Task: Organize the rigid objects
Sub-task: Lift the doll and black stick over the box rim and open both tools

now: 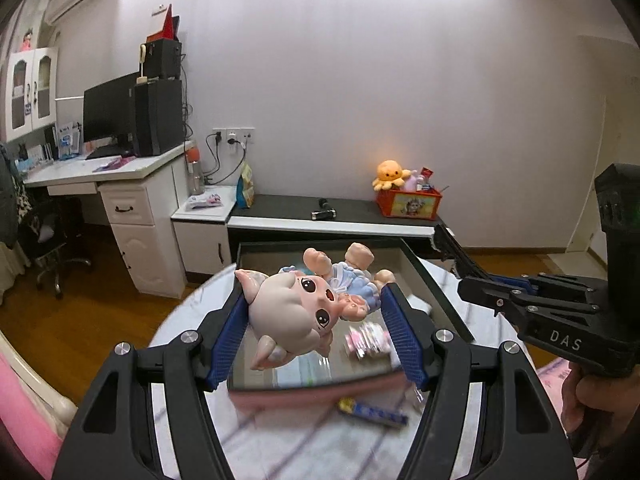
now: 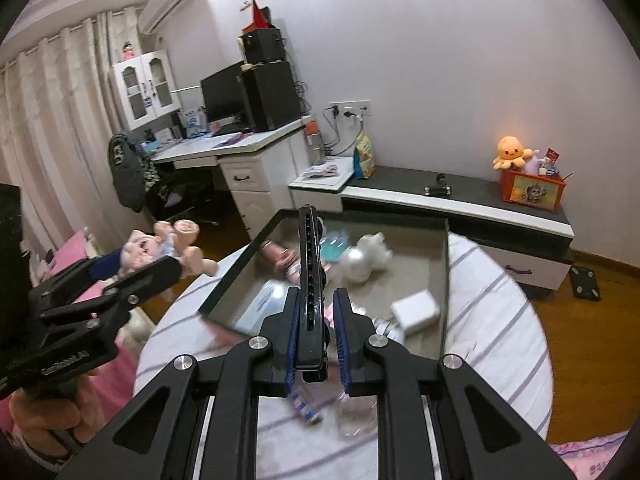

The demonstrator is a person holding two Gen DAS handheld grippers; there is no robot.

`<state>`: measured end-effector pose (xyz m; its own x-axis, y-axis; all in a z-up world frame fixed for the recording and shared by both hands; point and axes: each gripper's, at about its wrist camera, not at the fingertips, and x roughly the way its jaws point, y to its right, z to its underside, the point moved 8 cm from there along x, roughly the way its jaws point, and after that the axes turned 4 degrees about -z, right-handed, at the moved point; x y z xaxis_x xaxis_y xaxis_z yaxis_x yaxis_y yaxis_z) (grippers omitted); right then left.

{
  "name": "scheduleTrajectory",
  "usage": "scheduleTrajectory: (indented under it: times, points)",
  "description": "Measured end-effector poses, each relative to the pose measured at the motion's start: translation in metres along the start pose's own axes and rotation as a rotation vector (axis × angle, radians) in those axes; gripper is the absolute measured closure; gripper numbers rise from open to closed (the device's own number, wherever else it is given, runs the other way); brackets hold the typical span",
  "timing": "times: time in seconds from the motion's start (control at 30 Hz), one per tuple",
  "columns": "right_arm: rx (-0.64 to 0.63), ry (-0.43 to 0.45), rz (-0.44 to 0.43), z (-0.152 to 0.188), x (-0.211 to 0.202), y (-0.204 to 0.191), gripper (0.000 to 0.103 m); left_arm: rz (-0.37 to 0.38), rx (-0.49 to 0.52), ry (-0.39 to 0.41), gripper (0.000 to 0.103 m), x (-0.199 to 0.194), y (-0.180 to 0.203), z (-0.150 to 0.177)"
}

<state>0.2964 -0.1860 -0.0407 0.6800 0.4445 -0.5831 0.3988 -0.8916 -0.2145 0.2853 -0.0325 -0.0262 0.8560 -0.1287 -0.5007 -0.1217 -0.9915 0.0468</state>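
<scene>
Round table (image 2: 500,280) under a white cloth with thin purple stripes, filling the lower middle of both views. On top of it, a shallow dark-rimmed tray (image 2: 446,276) with a beige floor, holding a white plush toy (image 2: 366,256), a white box (image 2: 416,310), a teal item and some pinkish packets too blurred to name. Behind, along the wall, a low dark-topped cabinet (image 1: 352,210) carrying an orange bin (image 1: 408,202) with an orange plush octopus (image 1: 390,174) on its rim. Further left, a white desk (image 1: 100,172) bearing a black monitor (image 1: 108,108) and speakers.

Above the tray's near left corner, left gripper (image 1: 316,320), jaws partly spread and pinching a doll (image 1: 304,308) with a large pale pink head and a blue dress; blue pads (image 1: 230,332) pressed on the head at one side and near the dress at the other, doll lying sideways, legs pointing away, clear of the table.

Over the tray's near edge, right gripper (image 2: 316,344), jaws drawn close together on a thin black strip-like object (image 2: 310,264) with a row of holes, standing on edge and jutting forward over the tray.

On the cloth just before the tray, a small blue-and-white packet (image 1: 374,414) and a clear plastic piece (image 2: 356,412), both blurred. A hand (image 1: 588,404) around the right gripper's handle.
</scene>
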Motion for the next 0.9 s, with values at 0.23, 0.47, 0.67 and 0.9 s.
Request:
scheduleTrajectory:
  times: [0.23,0.47,0.67,0.9]
  points:
    - [0.065,-0.086,0.031,-0.017,0.051,0.040,0.087,-0.005,-0.016,-0.078,0.036,0.063,-0.004,-0.010]
    - [0.102,-0.138,0.040,-0.013,0.086,0.060,0.087,-0.003,-0.047,-0.143,0.036,0.106,-0.003,-0.002]
    - [0.110,-0.149,0.055,-0.017,0.095,0.066,0.087,-0.005,-0.035,-0.164,0.035,0.120,-0.001,-0.001]
    - [0.117,-0.160,0.070,-0.015,0.101,0.066,0.079,-0.016,-0.052,-0.172,0.029,0.128,-0.001,-0.001]
